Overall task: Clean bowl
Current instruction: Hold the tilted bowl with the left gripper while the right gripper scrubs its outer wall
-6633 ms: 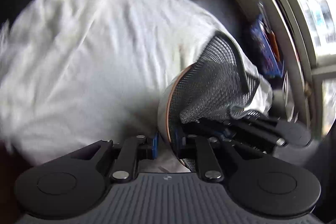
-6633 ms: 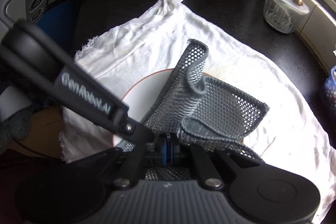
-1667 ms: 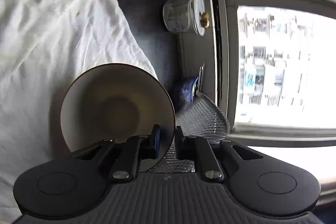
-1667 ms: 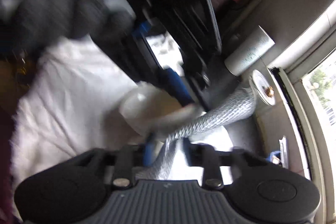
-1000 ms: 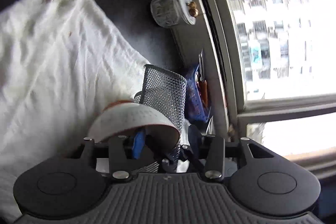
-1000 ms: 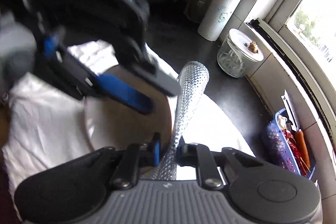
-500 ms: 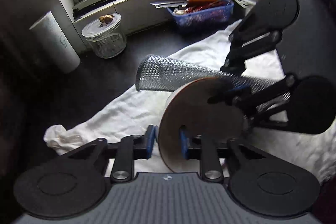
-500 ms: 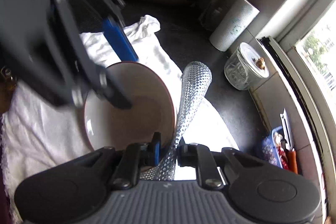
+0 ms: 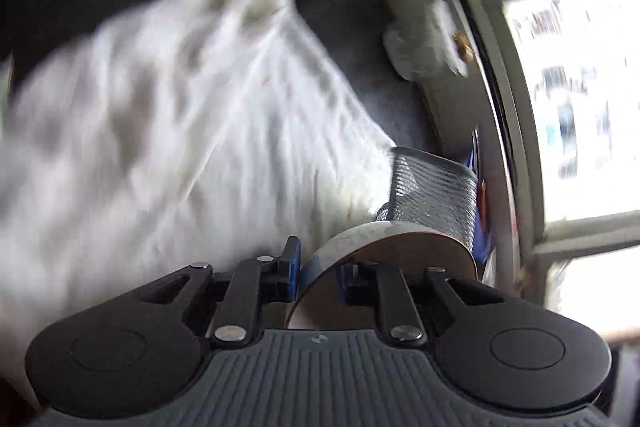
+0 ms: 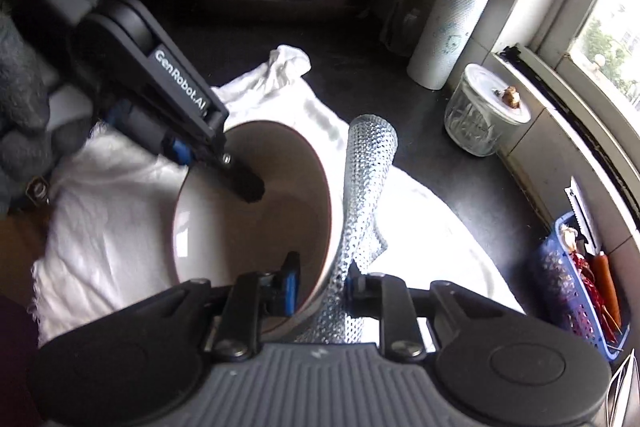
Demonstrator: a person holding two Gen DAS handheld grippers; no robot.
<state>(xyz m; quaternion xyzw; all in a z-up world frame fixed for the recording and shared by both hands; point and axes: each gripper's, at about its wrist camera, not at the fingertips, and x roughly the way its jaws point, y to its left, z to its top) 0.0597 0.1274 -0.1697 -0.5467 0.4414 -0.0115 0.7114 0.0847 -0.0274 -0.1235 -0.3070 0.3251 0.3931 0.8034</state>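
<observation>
Here, left tongs [image 9: 318,265] clamp bowl [image 10: 256,211] rim, right tongs [image 10: 320,281] pinch rim plus mesh cloth [image 10: 366,187], lower cloth hidden.

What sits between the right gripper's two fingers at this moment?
In the right wrist view, the right gripper straddles the bowl rim, with the grey mesh cloth pressed against the outer wall. Both lie between the fingers.

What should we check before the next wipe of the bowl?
1. Left gripper clamped on the bowl rim: ok.
2. Right gripper pinching the mesh cloth against the bowl wall: ok.
3. Bowl over the white towel, not the bare counter: ok.
4. Glass jar and paper roll apart from the bowl: ok.
5. Inside of the bowl free of dirt: cannot tell.
6. Left view sharp enough to judge: not ok, blurred.
</observation>
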